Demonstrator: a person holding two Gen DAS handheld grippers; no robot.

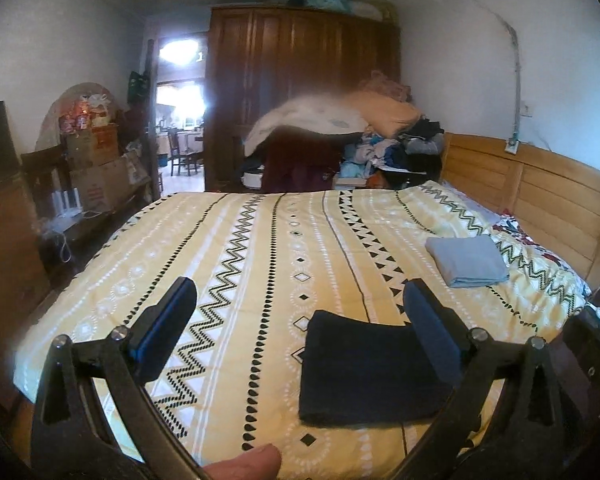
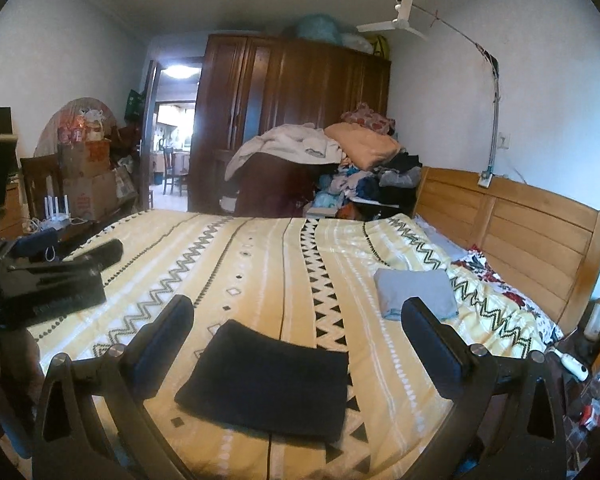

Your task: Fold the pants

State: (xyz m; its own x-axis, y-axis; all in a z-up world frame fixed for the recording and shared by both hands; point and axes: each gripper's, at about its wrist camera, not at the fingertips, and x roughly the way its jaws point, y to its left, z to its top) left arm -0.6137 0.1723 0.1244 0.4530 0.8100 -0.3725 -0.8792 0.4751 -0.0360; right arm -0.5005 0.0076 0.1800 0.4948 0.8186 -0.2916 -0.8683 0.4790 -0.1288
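From the left wrist camera, the left gripper hangs above the bed with its jaws spread wide and nothing between them; the dark navy pants lie as a compact folded rectangle near the bed's front edge, just inside the right-hand finger, flat on the yellow patterned bedspread; a folded grey-blue garment sits well apart toward the headboard side; a thumb tip shows at the bottom of the frame.

From the right wrist camera, the right gripper is likewise released and empty, its fingers straddling the pants from above without touching them; the left gripper shows at the left, over the bed's left edge; the grey-blue garment lies beyond the right finger.

The fold looks essentially done, so the step in hand is likely a final tidy or a move beside the grey-blue piece; to do it well, check that the edges line up, press the top layer flat rather than pinching one corner, and, if lifting, grip through all layers at opposite edges so the bundle does not unfold.
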